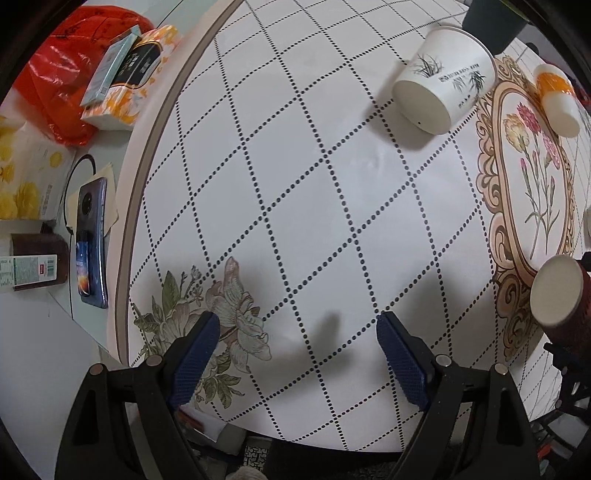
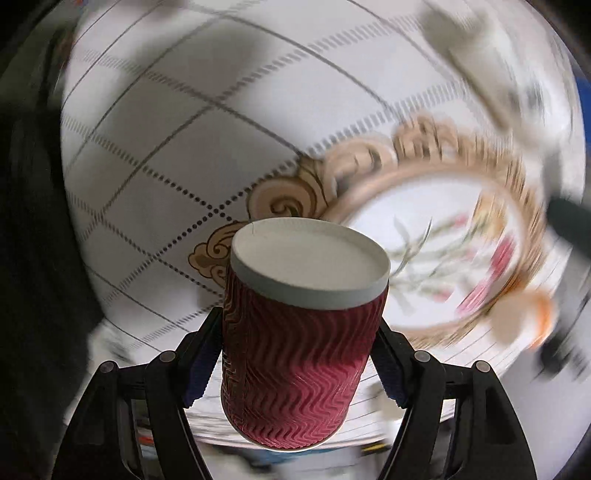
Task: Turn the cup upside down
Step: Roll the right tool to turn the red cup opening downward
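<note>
We see a round bench (image 1: pixel 295 184) with a smooth white cover. It has a pattern of dotted diamond lines, a pale flower print near the left edge, and a gold curly frame with pink flowers on the right.

Off the bench to the left sits a red plastic bag (image 1: pixel 62 81), a yellow and white tissue pack (image 1: pixel 125 88) and a dark blue phone (image 1: pixel 90 240) lying flat.

Our left claw (image 1: pixel 297 332) hangs over the bench with its blue ribbed pads (image 1: pixel 195 354) spread wide and nothing between them.

Farther right, a white paper cup (image 1: pixel 443 88) with a grass drawing stands upside down on the bench. Just past it is a small orange and white cup (image 1: pixel 557 99), also with its bottom up. A dark green pot (image 1: pixel 495 18) stands behind them.

Our right claw (image 2: pixel 295 354) is squeezed on the red cup (image 2: pixel 295 354). This cup is paper with bumpy wavy ridges and a white bottom. Its bottom points away from the claw, and it is held up above the bench, over the edge of the gold frame. The right view is blurry, so the things behind it may be the same cups.
</note>
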Available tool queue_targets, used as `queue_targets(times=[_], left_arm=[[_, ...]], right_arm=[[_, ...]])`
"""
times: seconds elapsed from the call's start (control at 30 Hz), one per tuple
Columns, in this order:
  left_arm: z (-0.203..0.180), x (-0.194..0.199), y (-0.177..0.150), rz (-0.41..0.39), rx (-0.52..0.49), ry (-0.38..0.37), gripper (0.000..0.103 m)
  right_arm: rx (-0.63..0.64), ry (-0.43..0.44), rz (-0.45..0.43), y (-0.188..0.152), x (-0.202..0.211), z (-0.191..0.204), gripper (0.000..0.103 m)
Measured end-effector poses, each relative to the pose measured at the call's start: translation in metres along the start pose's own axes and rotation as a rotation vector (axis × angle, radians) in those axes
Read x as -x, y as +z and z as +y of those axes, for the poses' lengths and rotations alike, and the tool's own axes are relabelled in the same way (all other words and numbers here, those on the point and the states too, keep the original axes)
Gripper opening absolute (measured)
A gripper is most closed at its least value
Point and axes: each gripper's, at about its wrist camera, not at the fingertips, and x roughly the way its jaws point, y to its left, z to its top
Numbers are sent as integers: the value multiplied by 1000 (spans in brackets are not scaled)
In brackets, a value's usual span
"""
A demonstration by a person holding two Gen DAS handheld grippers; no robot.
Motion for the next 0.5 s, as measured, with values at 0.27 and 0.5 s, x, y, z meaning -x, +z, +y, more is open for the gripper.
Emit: queue_targets(times=[0.27,0.5], left_arm=[[-9,-4,6,8,-21,1,87],[-17,-15,9,12,-34,1,87]], right_arm=[[-379,275,88,-8,-27,-39,76],[-584,408,77,-20,-42,-69,76]])
